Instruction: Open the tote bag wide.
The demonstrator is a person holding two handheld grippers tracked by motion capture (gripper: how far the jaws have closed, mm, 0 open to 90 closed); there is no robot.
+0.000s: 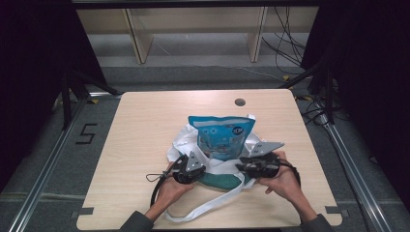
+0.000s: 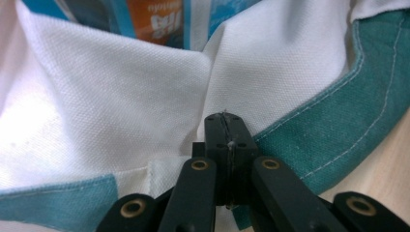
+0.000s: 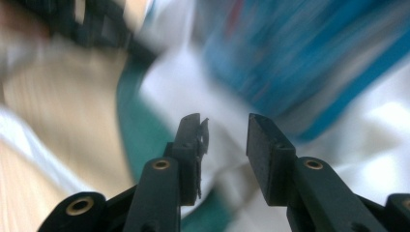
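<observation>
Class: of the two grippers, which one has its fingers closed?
The left gripper: its fingers meet against the white bag, while the right gripper shows a gap.

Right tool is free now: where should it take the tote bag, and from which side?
Grip the tote bag on its teal rim, coming from the person's side. That doubled edge lies nearest the open right tool, opposite the left tool's hold.

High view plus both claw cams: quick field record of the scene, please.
surface: wooden table
bag: white tote bag with teal trim, lying on the table
contents: blue pouch standing in the bag's mouth
strap: white strap trailing toward the near table edge
left claw: shut, at the bag's rim; pinch on cloth unclear
right claw: open, nothing between the jaws, view blurred
</observation>
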